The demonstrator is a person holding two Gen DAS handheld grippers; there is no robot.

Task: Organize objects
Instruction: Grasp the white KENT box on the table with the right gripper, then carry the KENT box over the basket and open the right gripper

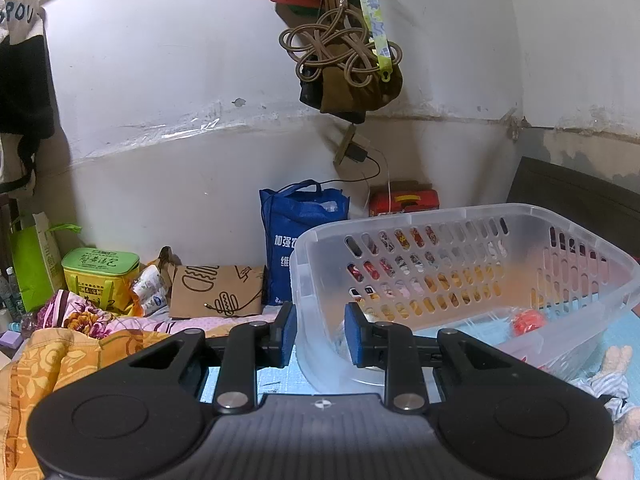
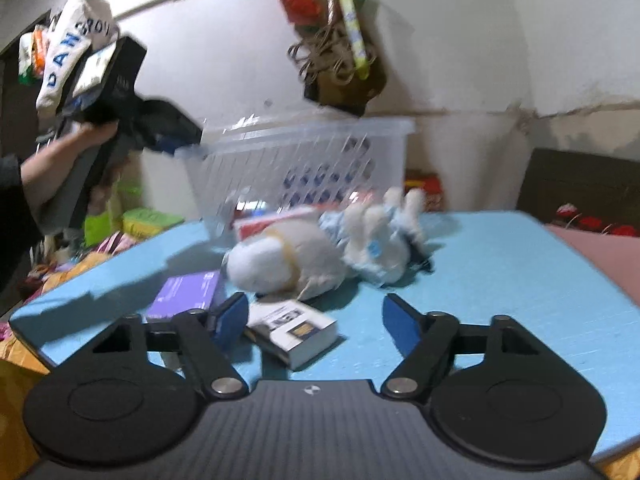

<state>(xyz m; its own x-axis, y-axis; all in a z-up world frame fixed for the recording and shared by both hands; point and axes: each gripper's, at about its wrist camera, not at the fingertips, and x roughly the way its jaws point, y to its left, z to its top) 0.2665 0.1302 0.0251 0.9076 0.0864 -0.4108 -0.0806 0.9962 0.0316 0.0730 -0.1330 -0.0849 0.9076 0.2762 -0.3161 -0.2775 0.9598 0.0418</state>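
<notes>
Objects for sorting lay on a light blue worktop [image 2: 500,264]: a white plush rabbit [image 2: 280,264] on its side, a smaller plush toy in pale blue clothes [image 2: 380,248] touching it on the right, a purple box [image 2: 186,294] near the worktop's left edge, and a small white box [image 2: 294,330] just in front of the rabbit. Behind them stood a clear slotted plastic basket [image 2: 312,160], tilted, with its left corner lifted off the surface; a red-and-white item showed low through its wall, too blurred to name. The right claw [image 2: 314,320] hung low over the near part of the worktop with its blue pads apart and nothing pressed between them; the white box lay in the gap, closer to the left pad. In the left wrist view, the left claw [image 1: 320,330] was clamped on the near corner of the basket [image 1: 460,264], one blue pad outside the wall and one inside. A red object [image 1: 528,322] rested in the basket's bottom. A person's hand [image 2: 94,134] held the left claw's body at the upper left of the right wrist view. Beyond the basket, a blue tote bag [image 1: 298,240] stood against the white wall.
</notes>
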